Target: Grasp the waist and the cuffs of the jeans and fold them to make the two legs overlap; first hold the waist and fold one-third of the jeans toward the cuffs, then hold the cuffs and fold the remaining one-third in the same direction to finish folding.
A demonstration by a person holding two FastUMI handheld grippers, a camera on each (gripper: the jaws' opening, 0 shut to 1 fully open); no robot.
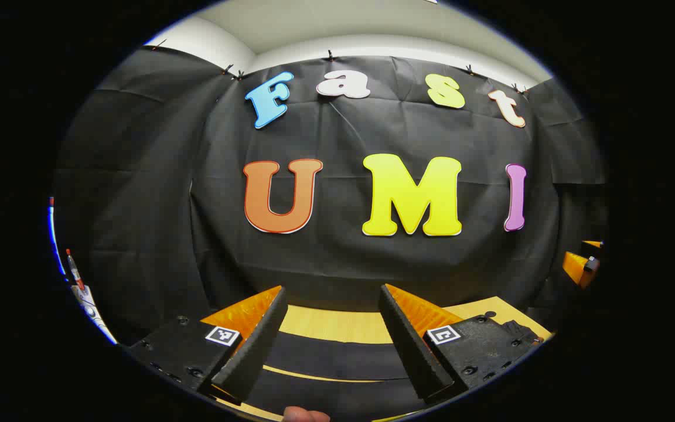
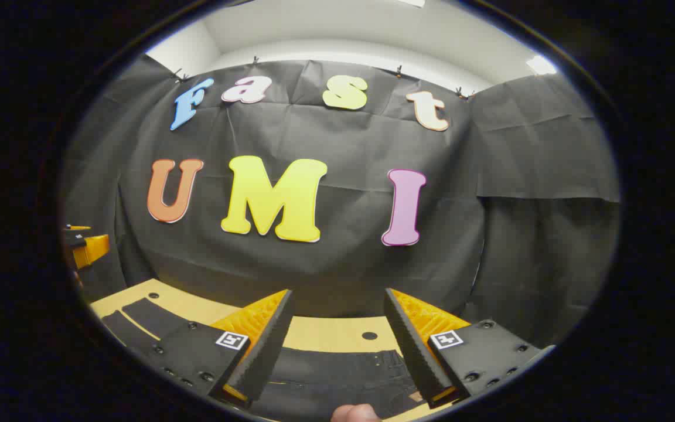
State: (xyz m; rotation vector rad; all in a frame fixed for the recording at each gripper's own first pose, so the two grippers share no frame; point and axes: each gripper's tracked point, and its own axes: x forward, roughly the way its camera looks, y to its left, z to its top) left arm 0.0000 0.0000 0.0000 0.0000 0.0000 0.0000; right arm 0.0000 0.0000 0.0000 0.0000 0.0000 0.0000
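Dark jeans lie flat on a light wooden table [image 1: 337, 325]. In the left gripper view the two legs [image 1: 331, 360] run across below my left gripper [image 1: 331, 305], with a strip of table showing between them. My left gripper hangs open above them, nothing between its fingers. In the right gripper view the waist end of the jeans [image 2: 337, 372] with its band and pocket seams lies under my right gripper [image 2: 337, 308], which is also open and holds nothing. The legs [image 2: 138, 319] stretch off to the left there. Each view shows the other gripper [image 1: 580, 264] [image 2: 82, 243] at its edge.
The black cloth wall stands close behind the table's far edge [image 2: 326, 319]. A small round hole [image 2: 369, 336] marks the tabletop near the waist. A fingertip [image 2: 355, 413] shows at the bottom of each view.
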